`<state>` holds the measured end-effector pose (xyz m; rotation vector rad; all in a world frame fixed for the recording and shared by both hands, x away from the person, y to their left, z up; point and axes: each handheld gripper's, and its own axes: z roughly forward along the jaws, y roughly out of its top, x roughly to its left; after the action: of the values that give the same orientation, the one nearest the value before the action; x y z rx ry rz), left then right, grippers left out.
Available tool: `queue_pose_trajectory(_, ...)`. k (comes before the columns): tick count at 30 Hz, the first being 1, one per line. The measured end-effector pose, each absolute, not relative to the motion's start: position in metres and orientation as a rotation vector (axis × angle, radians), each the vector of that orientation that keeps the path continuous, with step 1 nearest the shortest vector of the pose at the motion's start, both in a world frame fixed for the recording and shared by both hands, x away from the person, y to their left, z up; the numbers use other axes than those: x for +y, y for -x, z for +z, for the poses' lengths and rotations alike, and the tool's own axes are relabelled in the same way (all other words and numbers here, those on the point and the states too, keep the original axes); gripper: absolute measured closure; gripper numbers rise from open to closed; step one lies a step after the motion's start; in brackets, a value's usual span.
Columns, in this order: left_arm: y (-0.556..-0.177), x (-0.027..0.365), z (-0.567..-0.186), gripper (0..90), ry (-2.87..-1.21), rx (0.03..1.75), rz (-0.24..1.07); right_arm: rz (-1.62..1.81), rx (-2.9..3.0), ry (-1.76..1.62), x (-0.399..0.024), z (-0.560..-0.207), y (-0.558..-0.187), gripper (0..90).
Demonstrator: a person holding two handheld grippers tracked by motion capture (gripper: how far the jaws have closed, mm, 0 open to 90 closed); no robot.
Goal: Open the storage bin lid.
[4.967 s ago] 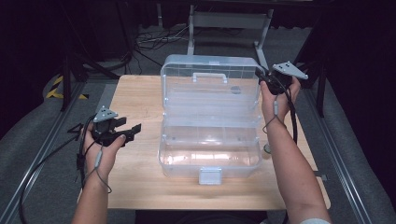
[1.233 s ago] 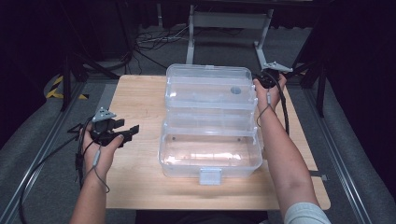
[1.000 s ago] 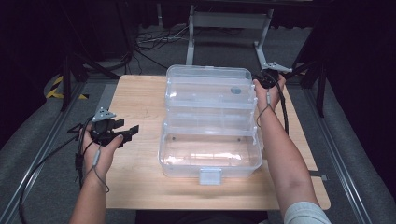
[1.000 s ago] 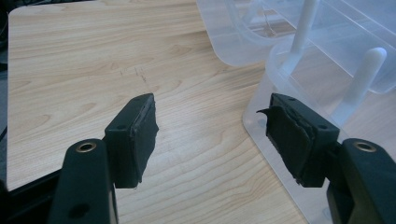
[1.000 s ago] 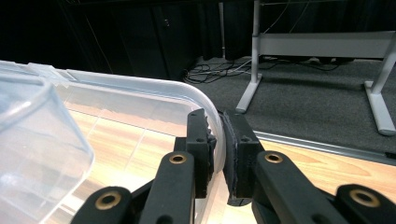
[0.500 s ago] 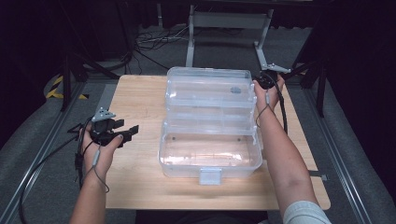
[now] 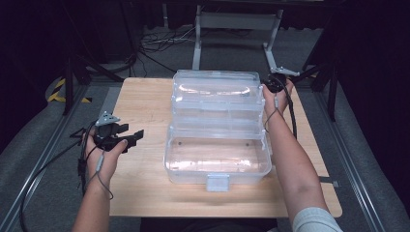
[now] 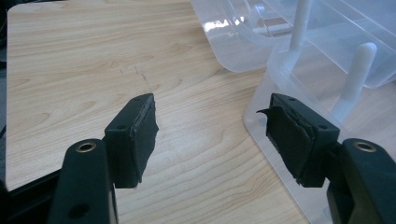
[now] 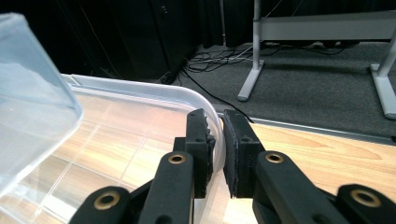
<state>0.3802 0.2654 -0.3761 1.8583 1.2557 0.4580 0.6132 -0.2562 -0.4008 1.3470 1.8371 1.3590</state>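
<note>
The box (image 7: 217, 126) is clear, colourless plastic. The counter (image 7: 145, 101) is pale wood with a fine grain. Both grippers (image 8: 212, 140) (image 9: 218, 144) are black, with brass-coloured rivets.

Light wooden table (image 7: 145, 101) with visible grain, standing on grey carpeted floor (image 7: 43, 130). Beyond its far edge, a grey metal frame (image 7: 237, 21) on two splayed legs; black cables (image 7: 154, 41) trail across the floor beside it. Yellow-and-black hazard tape (image 7: 60, 89) at left, against a dark backdrop
</note>
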Motion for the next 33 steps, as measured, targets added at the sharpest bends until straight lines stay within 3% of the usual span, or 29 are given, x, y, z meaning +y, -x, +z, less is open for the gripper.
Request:
queue_pose_trajectory(17, -0.381, 0.265, -0.375, 34.0, -1.862, 1.249, 0.457, 1.323, 1.861, -1.315, -0.255, -0.398, -0.613, 80.3)
queue_pose_trajectory(33, -0.394, 0.256, -0.371, 31.0, -1.875, 1.206, 0.445, 1.444, 1.786, -1.209, -0.276, -0.362, -0.575, 67.1)
